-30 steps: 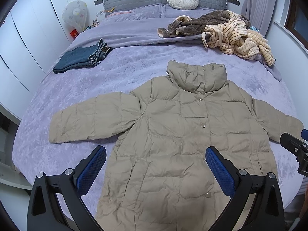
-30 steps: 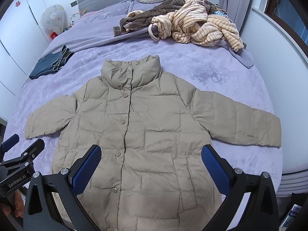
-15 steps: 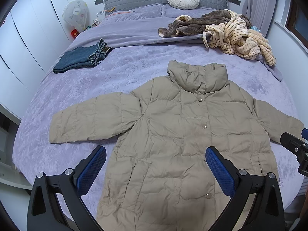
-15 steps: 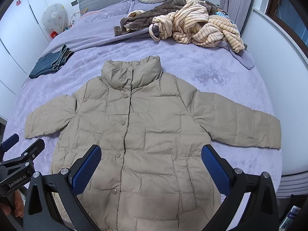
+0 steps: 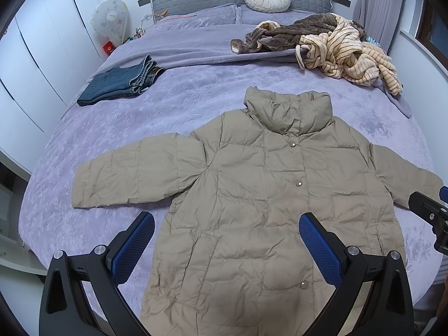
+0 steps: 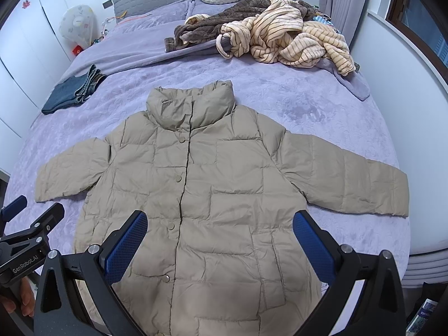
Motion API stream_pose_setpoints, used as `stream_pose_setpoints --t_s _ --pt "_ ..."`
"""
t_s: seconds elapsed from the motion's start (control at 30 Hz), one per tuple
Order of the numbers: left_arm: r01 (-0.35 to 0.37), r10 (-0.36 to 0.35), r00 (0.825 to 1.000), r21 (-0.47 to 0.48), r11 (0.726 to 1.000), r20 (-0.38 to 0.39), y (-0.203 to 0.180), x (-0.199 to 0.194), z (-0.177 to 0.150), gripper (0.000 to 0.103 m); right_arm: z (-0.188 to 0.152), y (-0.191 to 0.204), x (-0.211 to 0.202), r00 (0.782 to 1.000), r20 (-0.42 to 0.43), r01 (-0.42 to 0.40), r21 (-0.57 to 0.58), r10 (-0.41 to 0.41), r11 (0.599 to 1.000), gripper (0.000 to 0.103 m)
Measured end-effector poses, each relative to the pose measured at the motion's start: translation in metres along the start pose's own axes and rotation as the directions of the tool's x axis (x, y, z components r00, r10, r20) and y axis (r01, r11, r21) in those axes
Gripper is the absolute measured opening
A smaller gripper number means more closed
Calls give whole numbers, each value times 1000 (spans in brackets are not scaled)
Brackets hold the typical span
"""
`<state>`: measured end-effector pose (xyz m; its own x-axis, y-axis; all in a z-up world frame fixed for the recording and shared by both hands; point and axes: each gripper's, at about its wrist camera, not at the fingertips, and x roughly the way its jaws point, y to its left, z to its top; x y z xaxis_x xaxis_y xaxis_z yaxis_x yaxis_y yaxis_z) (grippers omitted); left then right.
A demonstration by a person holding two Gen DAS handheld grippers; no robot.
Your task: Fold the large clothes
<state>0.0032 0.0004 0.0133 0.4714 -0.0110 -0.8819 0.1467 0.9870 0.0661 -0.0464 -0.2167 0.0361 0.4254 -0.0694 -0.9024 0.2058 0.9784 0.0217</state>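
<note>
Left wrist view, jacket: the tan puffer jacket [image 5: 268,204] lies flat, front up, snapped shut, sleeves spread out to both sides on the purple bedspread [image 5: 117,128], collar pointing toward the headboard.
Left wrist view, claw: the left gripper [image 5: 226,245] hangs above the lower body of the jacket, blue pads spread wide, nothing between them.
Left wrist view, extras: folded jeans [image 5: 120,82] sit well apart, up the bed on the left; a heap of striped and brown clothes [image 5: 330,47] sits near the pillows. The other tool only pokes in at the right edge.
Right wrist view, jacket: same jacket [image 6: 212,196], but here the right sleeve [image 6: 355,184] shows right out to its cuff, which the left camera cuts off.
Right wrist view, claw: the right gripper [image 6: 219,245] is wide open too and empty, poised over the hem area.
Right wrist view, extras: a person's hand [image 6: 16,296] shows at lower left, wrapped round the left tool's handle; the left camera never shows that.
Handling: looks light, puffy and soft, and the shell is probably slick; it will likely spring back after a fold.
Where to grab: I'd pinch a cuff or a quilted seam at the shoulder, taking a full fold of fabric so it doesn't slide out.
</note>
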Motion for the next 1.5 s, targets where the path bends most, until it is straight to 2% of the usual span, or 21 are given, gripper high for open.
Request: stream_pose_setpoints --t_s 1.5 --pt "-6 6 1000 -5 1000 -19 4 7 -2 103 2 4 2 1000 -5 2 -2 -2 1000 103"
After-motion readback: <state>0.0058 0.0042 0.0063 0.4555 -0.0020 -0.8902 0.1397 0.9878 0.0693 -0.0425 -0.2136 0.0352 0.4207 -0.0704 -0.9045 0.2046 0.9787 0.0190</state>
